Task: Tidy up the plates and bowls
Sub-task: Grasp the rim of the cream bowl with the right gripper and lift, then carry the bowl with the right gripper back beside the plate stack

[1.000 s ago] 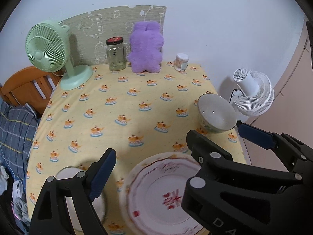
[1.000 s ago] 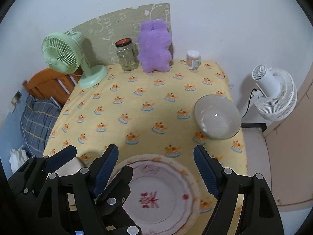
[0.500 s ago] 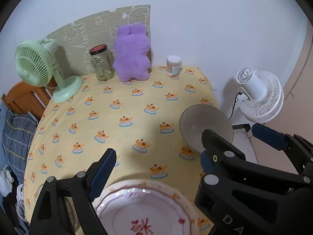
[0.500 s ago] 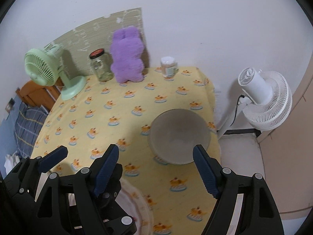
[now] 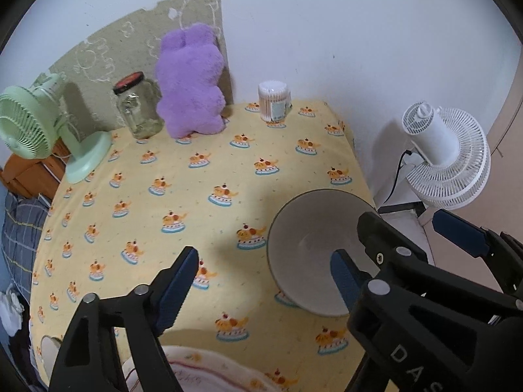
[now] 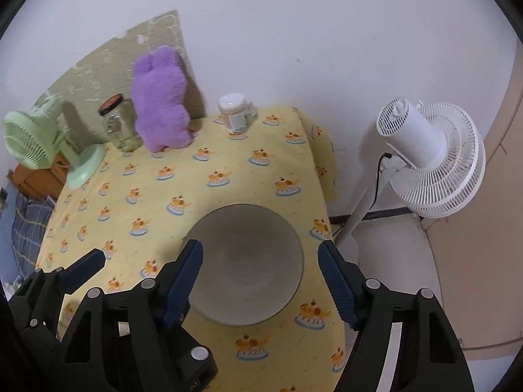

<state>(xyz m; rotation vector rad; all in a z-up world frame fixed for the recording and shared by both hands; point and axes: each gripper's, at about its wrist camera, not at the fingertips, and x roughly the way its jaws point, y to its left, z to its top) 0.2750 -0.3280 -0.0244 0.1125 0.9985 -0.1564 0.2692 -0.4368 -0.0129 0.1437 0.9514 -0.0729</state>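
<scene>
Bowl (image 6: 246, 264) sits near the table's right edge, between your right gripper (image 6: 260, 279) pads, which have just been closing but don't touch it yet — next, squeeze its rim; your left gripper (image 5: 261, 285) hangs released beside it.

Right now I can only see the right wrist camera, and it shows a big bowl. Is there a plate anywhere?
Observer: Yes. The left wrist view shows a plate with a patterned rim at the near edge of the table, under the left gripper.
Operator: Is that gripper holding something?
Observer: No. Its jaws are open with nothing gripped between them, though they have just been closing a little.
Operator: What's in the little tub at the back?
Observer: Cotton swabs. In the left wrist view, the sticks show through its clear side.
</scene>
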